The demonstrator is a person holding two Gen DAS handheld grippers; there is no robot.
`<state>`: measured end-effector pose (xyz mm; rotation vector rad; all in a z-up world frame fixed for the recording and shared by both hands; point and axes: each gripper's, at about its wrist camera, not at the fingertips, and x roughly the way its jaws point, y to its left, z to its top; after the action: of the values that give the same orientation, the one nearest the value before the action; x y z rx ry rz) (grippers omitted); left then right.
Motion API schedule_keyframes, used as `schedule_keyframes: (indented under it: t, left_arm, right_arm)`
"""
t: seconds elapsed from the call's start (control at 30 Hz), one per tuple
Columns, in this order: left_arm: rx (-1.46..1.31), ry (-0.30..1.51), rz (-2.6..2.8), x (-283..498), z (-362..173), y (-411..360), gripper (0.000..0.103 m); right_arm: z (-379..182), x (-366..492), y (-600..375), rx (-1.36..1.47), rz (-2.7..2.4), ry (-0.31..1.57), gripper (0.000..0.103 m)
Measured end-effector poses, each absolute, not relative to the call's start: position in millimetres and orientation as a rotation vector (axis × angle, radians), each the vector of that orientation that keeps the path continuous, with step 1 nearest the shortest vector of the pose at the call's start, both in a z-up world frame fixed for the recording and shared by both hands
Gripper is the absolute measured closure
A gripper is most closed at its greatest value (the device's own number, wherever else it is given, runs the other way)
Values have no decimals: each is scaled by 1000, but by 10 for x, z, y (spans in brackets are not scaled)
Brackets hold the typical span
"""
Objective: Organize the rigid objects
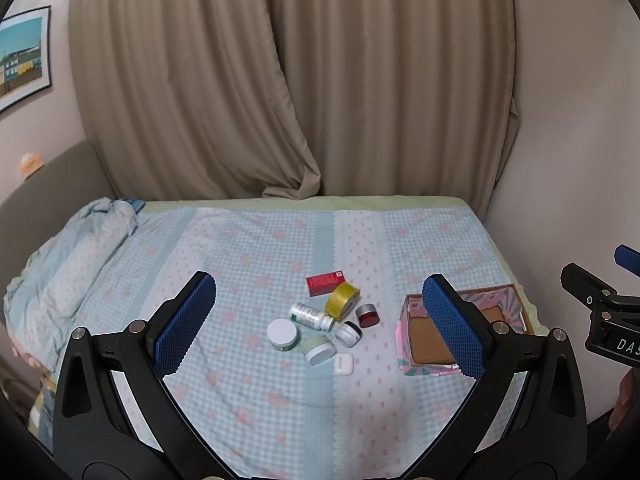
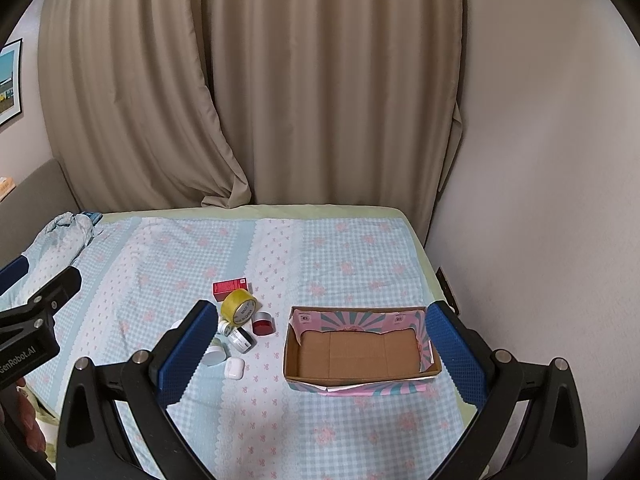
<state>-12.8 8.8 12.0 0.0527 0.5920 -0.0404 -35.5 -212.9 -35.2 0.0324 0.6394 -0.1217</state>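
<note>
A cluster of small items lies mid-bed: a red carton, a yellow tape roll, a red jar, a white pill bottle, a white-lidded jar, a pale green jar, a black-and-white jar and a white earbud case. An empty cardboard box sits to their right. My left gripper is open, above and short of the cluster. My right gripper is open, nearer the box.
The checked blue bedsheet covers the bed, with a bunched blanket at the left. Beige curtains hang behind and a wall runs along the right edge. A person's fingers show at the lower left.
</note>
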Motion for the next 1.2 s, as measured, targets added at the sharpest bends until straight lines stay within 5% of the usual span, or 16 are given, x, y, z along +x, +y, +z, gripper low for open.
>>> schedule_keyframes:
  t: [1.2]
  left_arm:
    - [55, 586, -41, -171, 101, 64, 1]
  right_arm:
    - [-365, -331, -2107, 33, -122, 645, 0]
